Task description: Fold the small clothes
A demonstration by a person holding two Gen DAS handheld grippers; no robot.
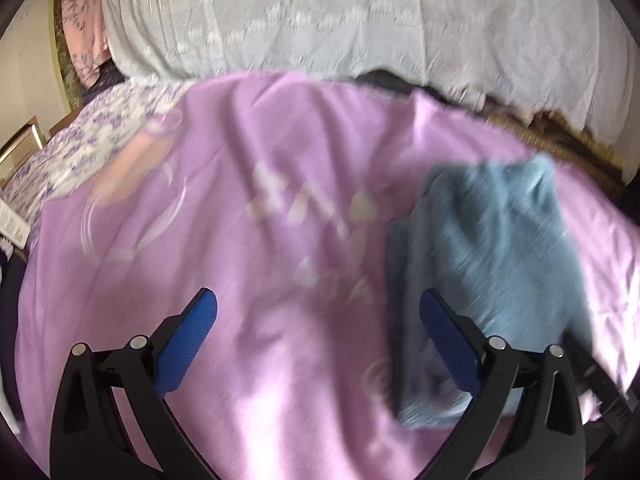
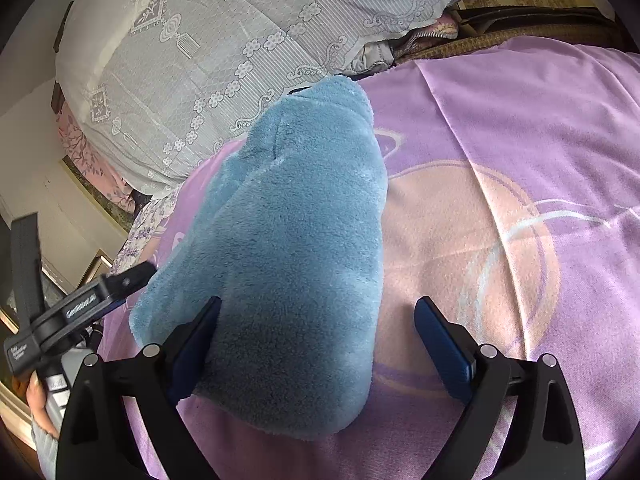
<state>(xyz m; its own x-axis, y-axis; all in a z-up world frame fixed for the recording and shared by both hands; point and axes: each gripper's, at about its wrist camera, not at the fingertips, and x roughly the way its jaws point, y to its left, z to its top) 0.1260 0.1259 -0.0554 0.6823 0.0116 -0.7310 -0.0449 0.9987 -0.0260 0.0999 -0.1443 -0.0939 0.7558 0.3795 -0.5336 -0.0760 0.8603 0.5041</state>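
Blue fleece garment (image 2: 280, 248): laid in a folded bundle on a pink blanket (image 2: 520, 152). Right gripper (image 2: 318, 320): jaws spread wide, nothing clamped, its left finger set against the fleece. Left gripper (image 1: 318, 312): jaws likewise apart over bare blanket, the garment (image 1: 492, 248) just beside its right finger. White lace cover (image 2: 192, 60): heaped behind. Floral cloth (image 1: 92, 140): seen at the left edge.

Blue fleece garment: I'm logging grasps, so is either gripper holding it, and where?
Neither. The fluffy blue fleece garment lies on the pink blanket; left gripper and right gripper are open.
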